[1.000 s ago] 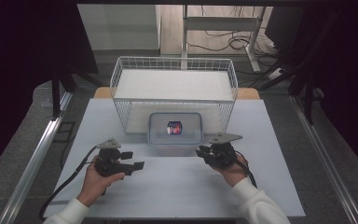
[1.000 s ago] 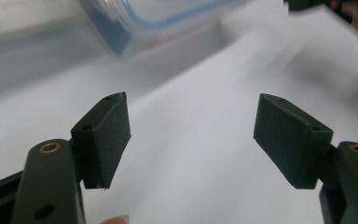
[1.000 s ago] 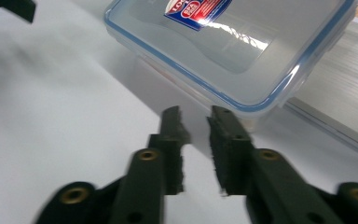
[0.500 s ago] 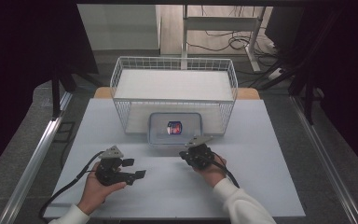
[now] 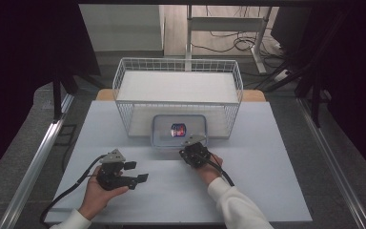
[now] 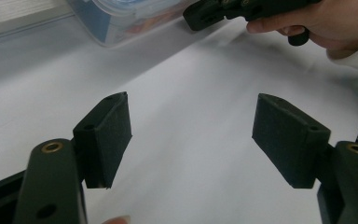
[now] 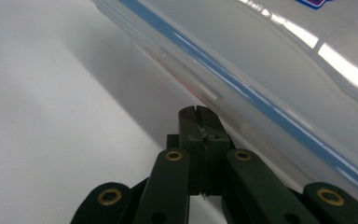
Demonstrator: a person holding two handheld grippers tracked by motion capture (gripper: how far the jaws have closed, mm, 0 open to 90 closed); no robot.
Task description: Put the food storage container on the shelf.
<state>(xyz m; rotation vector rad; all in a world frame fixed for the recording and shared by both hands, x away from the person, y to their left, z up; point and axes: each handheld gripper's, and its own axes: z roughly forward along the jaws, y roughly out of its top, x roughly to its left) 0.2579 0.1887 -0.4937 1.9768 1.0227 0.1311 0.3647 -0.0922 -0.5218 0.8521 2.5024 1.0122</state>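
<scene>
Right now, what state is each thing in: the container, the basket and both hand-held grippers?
Clear container: lid on, flat on the table, a small red and blue item inside.
Wire basket: upright behind the container, nothing visible in it.
Left hand-held gripper: jaws open, nothing between them.
Right hand-held gripper: jaws shut on nothing, tips at the container's lid edge.

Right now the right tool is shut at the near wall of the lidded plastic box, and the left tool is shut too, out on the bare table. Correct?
Not quite. The left tool is open: the left gripper view shows its pads apart with nothing between them. The right tool is shut at the lidded plastic box, as you said.
</scene>
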